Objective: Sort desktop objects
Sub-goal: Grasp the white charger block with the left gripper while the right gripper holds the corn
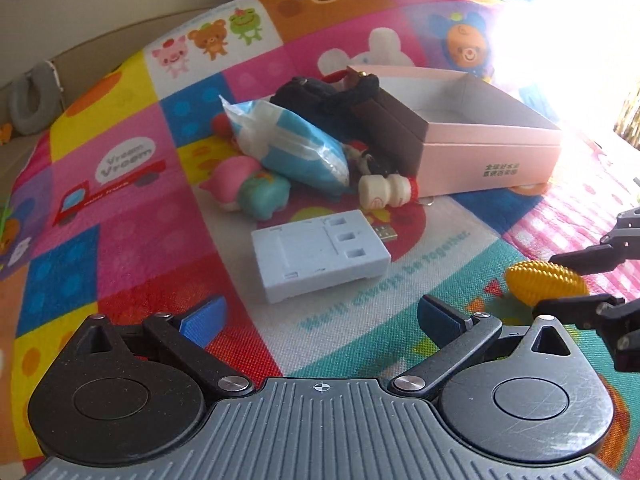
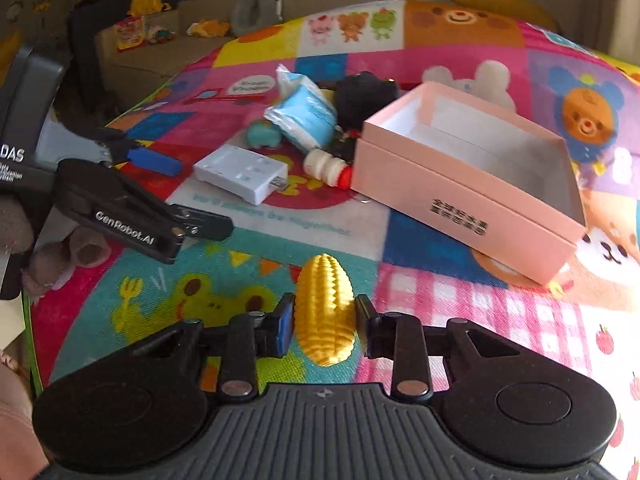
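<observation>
The right gripper has its jaws clamping the ridged, light-looking yellow corn toy mid-body, a sound grip, while the left gripper gapes wide.

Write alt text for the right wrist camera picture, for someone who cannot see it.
A handheld right gripper closes its two fingers around a yellow toy corn cob lying on a bright cartoon play mat. Beyond it sit an empty pink box, a white plastic block and a heap of small toys.
</observation>
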`<control>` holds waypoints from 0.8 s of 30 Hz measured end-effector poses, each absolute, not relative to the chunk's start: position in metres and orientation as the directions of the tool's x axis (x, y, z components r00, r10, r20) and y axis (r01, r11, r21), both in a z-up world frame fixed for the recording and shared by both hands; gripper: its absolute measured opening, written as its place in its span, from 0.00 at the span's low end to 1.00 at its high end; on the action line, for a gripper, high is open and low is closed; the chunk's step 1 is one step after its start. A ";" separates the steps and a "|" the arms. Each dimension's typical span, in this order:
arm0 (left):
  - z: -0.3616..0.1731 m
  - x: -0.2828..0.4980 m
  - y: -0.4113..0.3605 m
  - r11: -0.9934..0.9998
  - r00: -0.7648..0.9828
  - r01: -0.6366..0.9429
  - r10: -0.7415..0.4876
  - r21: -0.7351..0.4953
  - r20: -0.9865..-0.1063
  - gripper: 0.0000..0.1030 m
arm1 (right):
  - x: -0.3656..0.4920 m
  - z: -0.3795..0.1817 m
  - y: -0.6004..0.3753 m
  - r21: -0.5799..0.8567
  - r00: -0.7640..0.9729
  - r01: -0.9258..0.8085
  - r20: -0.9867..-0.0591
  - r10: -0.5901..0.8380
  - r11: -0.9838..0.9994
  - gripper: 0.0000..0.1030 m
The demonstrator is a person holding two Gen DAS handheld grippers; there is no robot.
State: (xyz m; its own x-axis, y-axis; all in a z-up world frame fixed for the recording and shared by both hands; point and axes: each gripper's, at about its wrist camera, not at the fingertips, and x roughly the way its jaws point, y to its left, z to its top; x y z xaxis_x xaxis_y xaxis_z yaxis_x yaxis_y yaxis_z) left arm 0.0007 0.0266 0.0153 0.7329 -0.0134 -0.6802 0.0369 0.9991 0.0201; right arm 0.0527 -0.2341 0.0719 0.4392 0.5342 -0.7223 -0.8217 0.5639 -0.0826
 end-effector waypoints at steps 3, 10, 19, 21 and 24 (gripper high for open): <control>0.019 -0.001 0.029 1.000 0.740 0.019 0.002 0.024 -0.672 1.00 | 0.055 0.067 -0.237 -0.093 0.449 -0.812 -0.730 0.515 0.576 0.47; 0.015 0.002 0.027 1.000 0.732 0.007 -0.005 0.000 -0.681 1.00 | 0.067 0.073 -0.266 -0.190 0.586 -0.706 -0.697 0.413 0.682 0.60; 0.014 -0.002 0.035 1.000 0.728 -0.028 0.023 0.004 -0.685 1.00 | 0.055 0.069 -0.247 -0.080 0.498 -0.774 -0.690 0.525 0.629 0.68; 0.014 -0.002 0.039 0.999 0.727 -0.040 0.031 0.003 -0.686 1.00 | 0.053 0.068 -0.238 -0.071 0.489 -0.784 -0.684 0.542 0.617 0.68; 0.015 -0.003 0.045 0.998 0.726 -0.059 0.044 0.001 -0.686 1.00 | 0.050 0.066 -0.226 -0.071 0.487 -0.791 -0.674 0.555 0.608 0.68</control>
